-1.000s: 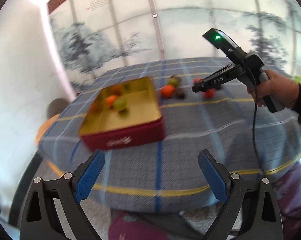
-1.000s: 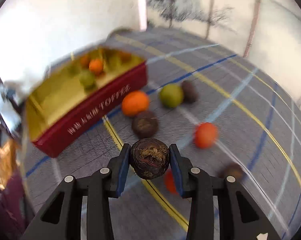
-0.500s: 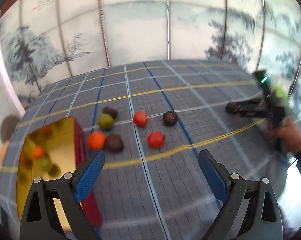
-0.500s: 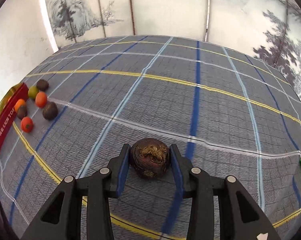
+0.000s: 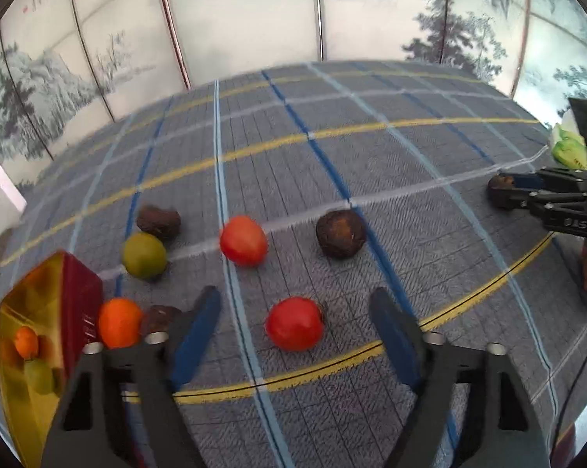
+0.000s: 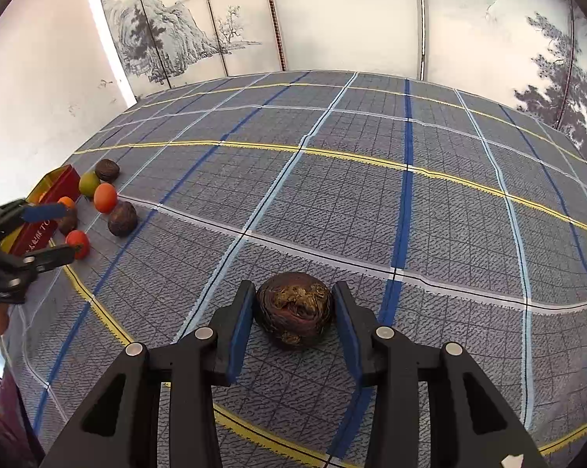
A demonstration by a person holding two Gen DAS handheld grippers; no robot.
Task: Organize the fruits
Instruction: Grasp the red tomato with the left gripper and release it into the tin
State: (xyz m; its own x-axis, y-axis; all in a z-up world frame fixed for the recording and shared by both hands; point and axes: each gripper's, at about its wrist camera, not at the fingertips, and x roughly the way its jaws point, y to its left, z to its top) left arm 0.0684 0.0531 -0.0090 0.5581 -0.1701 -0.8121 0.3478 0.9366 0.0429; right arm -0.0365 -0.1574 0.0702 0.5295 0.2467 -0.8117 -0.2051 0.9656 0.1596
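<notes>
A dark brown wrinkled fruit (image 6: 293,314) is shown between the blue pads of the right gripper (image 6: 293,312), low over or on the plaid tablecloth (image 6: 371,195); the jaws stand close against its sides, but whether they pinch it or have just let go cannot be told, as a thin gap seems to show at the right pad. The fruit is roundish, so no long axis governs the grasp. It lies well apart from the red tin (image 6: 48,210), which is seen at the far left edge of the tablecloth in the right wrist view, with the loose fruits clustered just beside it. The left gripper (image 5: 293,323) is spread wide and holds nothing; a red fruit (image 5: 294,328) lies directly ahead between its open fingers, with the orange fruit (image 5: 119,321) and a second brown fruit (image 5: 340,234) near. The tin (image 5: 40,351) is seen at the lower left of the left wrist view, already holding several fruits. The left gripper is judged the nearer to both the cluster and the tin; a short forward reach would take the red fruit.
</notes>
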